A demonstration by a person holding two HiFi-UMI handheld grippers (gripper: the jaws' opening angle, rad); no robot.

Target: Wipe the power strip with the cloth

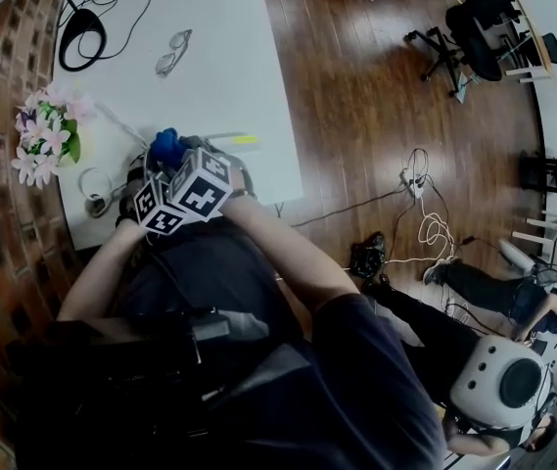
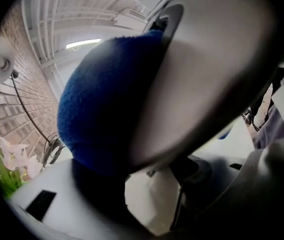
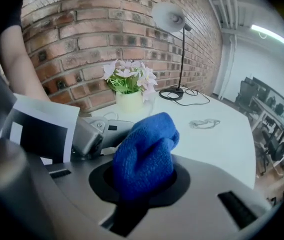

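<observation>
The blue cloth (image 3: 144,154) is bunched between the jaws of my right gripper (image 3: 142,184), which is shut on it. In the left gripper view the cloth (image 2: 102,114) presses against a pale, blurred body with a dark socket hole, the power strip (image 2: 211,79). That body reaches down between the jaws of my left gripper (image 2: 154,181), which stand wide around it. In the head view both marker cubes sit side by side over the table's near edge, the left gripper (image 1: 153,179) beside the right gripper (image 1: 174,160). The cloth (image 1: 165,145) shows just beyond them.
A vase of pink flowers (image 1: 48,135) stands at the table's left by the brick wall. A desk lamp (image 3: 170,16), a pair of glasses (image 1: 172,52) and a coiled cable (image 1: 97,189) also lie on the white table (image 1: 219,67). A person (image 1: 513,297) sits on the wooden floor at right.
</observation>
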